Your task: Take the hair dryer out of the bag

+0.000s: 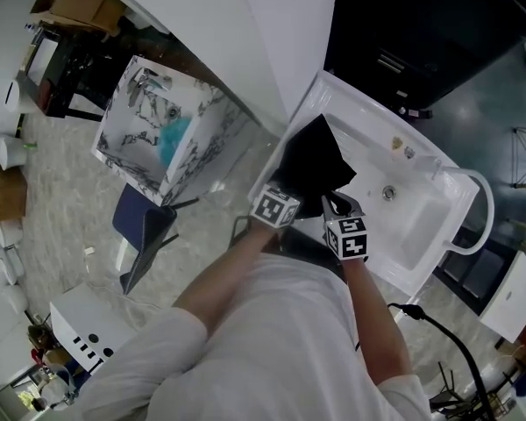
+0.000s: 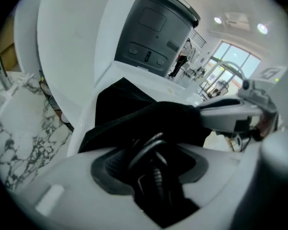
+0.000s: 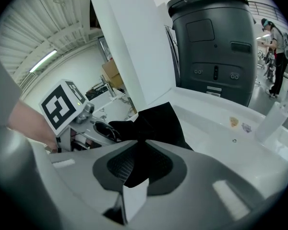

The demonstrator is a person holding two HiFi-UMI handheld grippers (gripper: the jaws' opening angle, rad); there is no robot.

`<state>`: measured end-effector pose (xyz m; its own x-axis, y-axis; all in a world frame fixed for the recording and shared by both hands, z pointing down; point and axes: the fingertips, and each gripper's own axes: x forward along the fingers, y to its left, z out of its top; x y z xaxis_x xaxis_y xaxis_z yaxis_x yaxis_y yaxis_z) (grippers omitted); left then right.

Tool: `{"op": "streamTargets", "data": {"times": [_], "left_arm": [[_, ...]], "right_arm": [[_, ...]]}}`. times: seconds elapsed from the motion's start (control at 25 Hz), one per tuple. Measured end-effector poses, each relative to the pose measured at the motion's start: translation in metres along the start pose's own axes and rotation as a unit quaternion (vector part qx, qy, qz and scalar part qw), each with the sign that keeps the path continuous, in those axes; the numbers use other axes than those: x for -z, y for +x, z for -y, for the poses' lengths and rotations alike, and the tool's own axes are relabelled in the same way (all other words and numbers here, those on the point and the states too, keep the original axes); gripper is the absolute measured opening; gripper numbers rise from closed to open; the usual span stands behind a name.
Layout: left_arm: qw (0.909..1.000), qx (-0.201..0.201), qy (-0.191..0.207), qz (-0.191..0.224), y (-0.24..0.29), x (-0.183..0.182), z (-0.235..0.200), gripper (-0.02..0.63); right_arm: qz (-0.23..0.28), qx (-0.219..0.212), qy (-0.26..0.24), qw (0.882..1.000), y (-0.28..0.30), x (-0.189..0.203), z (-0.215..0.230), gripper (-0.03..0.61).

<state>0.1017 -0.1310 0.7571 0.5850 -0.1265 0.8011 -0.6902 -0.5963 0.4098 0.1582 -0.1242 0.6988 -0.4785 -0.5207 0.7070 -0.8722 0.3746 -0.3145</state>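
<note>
**Head view:** A black fabric bag [image 1: 316, 158] lies slumped over the left end of a white plastic basin [image 1: 425, 231], partly on its rim. Both grippers meet at the bag's near edge. The left gripper [image 1: 287, 189] is at the bag's left side and the right gripper [image 1: 335, 207] is just beside it.

**Left gripper view:** The jaws stand well apart. Loops of a black cord [image 2: 145, 151] with a ribbed sleeve lie loose in the gap between the dark pads, which do not visibly press on them (of the hair dryer only this cord shows, at the bag's mouth; its body cannot be made out). The bag's fabric rises just beyond the tips.

**Right gripper view:** The jaws are nearly together and pinch a fold of the bag's fabric. A small white tag [image 3: 134, 201] hangs below the pads. The left gripper's marker cube [image 3: 62, 107] sits close at the left.
</note>
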Motion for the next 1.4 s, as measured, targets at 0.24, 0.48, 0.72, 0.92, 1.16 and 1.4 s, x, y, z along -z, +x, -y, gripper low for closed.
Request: {"op": "streamTargets", "data": {"times": [0.24,0.48,0.72,0.92,1.16,1.4], "left_arm": [[0.9995,0.007,-0.023,0.019,-0.022,0.002,0.005,0.213],[0.9982,0.014,-0.045,0.038,-0.042,0.006,0.008,0.213],[0.9975,0.024,-0.048,0.047,-0.06,0.007,0.012,0.213],[0.995,0.035,-0.065,0.066,-0.077,0.004,0.02,0.213],[0.992,0.031,-0.093,0.08,-0.087,0.004,0.01,0.213],[0.9913,0.04,-0.089,0.089,-0.093,0.003,0.014,0.213]], "right_arm": [[0.004,0.02,-0.002,1.0,-0.001,0.0,0.006,0.057],[0.006,-0.008,0.013,1.0,-0.003,0.004,-0.002,0.177],[-0.005,0.017,0.03,0.999,-0.006,0.015,0.013,0.179],[0.007,0.03,0.018,0.999,-0.007,0.007,0.014,0.166],[0.055,-0.088,0.056,0.993,-0.028,-0.011,-0.013,0.215],[0.088,-0.068,0.198,0.974,-0.036,0.001,0.032,0.169]]}}
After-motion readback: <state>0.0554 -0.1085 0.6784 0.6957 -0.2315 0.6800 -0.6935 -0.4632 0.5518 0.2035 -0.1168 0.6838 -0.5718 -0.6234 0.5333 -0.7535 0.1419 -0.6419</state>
